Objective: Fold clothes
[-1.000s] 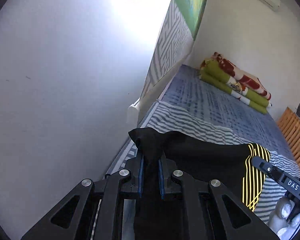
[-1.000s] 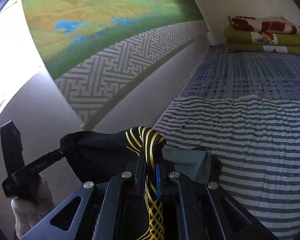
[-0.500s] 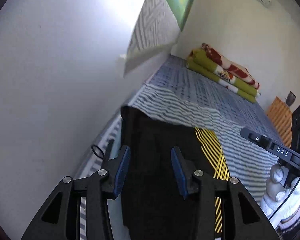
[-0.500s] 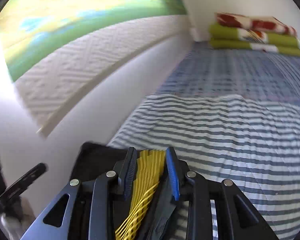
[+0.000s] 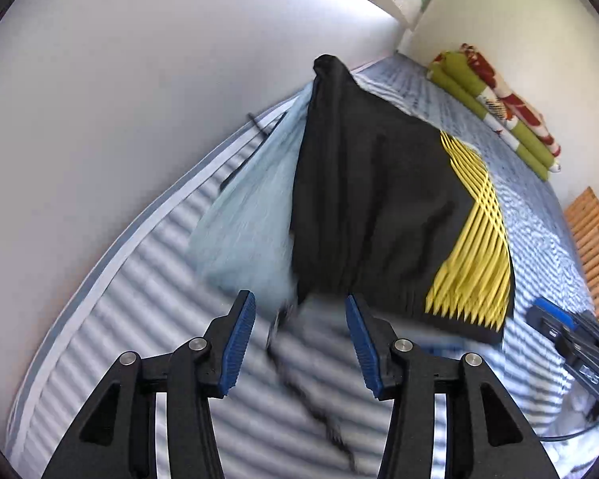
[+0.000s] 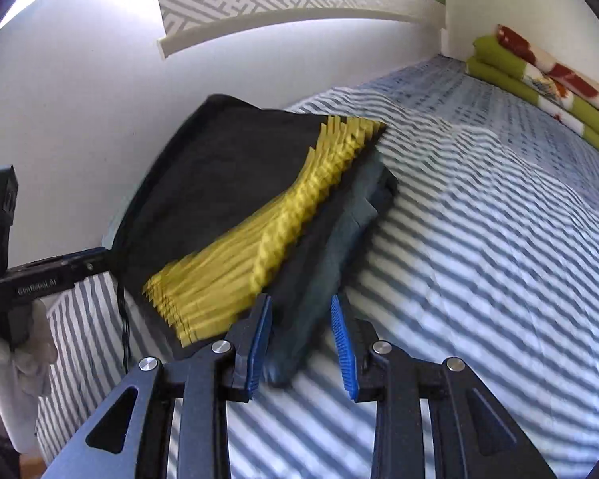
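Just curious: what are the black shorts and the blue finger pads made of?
Shorts: apparently a thin, matte synthetic knit; it drapes limply, and the yellow lines look printed. Pads: probably rubber or soft plastic, judging by their fine ribbing.

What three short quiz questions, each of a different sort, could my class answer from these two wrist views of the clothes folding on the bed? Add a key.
1. True or false: the left gripper is shut on the black garment.
2. Multiple choice: the colour of the line pattern on the black garment is A) red, B) yellow, C) white.
3. Fill in the word: the folded green and red blanket lies at the far end of the ____.

Key
1. False: both the left gripper and the right gripper are open and hold nothing.
2. B: the yellow pattern runs along one side of the garment.
3. Bed: the blanket sits on the striped bed sheet by the far wall.
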A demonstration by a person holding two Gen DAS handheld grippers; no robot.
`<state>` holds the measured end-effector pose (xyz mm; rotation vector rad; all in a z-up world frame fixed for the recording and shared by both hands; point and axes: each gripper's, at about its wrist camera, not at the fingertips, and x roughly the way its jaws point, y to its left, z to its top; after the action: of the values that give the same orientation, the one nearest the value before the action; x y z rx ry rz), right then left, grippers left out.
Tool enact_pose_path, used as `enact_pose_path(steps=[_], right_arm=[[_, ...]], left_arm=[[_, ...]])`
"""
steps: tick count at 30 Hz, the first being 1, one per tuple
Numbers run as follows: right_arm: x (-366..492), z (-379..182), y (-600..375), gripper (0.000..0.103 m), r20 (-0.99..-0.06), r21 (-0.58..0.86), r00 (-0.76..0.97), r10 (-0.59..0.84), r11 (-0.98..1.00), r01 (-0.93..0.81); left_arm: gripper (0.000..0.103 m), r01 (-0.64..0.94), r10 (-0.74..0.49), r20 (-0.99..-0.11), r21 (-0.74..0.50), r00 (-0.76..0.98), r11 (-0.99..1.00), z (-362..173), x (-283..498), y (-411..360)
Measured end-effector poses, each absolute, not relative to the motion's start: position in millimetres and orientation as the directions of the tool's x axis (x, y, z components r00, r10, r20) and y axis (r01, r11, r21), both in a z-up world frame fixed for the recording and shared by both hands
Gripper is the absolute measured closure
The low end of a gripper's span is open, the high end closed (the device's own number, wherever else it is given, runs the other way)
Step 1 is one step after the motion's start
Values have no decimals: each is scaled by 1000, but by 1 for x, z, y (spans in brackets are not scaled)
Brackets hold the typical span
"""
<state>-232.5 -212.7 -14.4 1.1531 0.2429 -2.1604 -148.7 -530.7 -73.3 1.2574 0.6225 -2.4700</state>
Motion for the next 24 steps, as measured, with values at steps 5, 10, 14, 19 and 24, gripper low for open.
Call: enact_pose_path(steps=[5, 10, 14, 19, 24], right_arm=[[-171, 24, -143, 75, -786, 163, -407, -466, -790, 591], [-104, 69, -71, 74, -755, 216, -431, -494, -808, 548], [-44, 112, -18, 73, -713, 197, -493, -499, -817, 542], [31, 160, 39, 68, -658, 163, -544, -521, -803, 573], [108, 184, 89, 64, -612, 93, -588, -529, -786, 611]], left_arm=[[52, 419, -75, -798, -231, -598, -878, -36, -94, -480], [52, 393, -93, -761, -223, -642, -892, 19, -47, -404], [52, 357, -131, -726, -167, -675, -919, 66, 1, -336], [47, 289, -105, -660, -175, -743, -941, 129, 76, -246], [41, 237, -148, -595, -73, -790, -969, 174, 154, -169]])
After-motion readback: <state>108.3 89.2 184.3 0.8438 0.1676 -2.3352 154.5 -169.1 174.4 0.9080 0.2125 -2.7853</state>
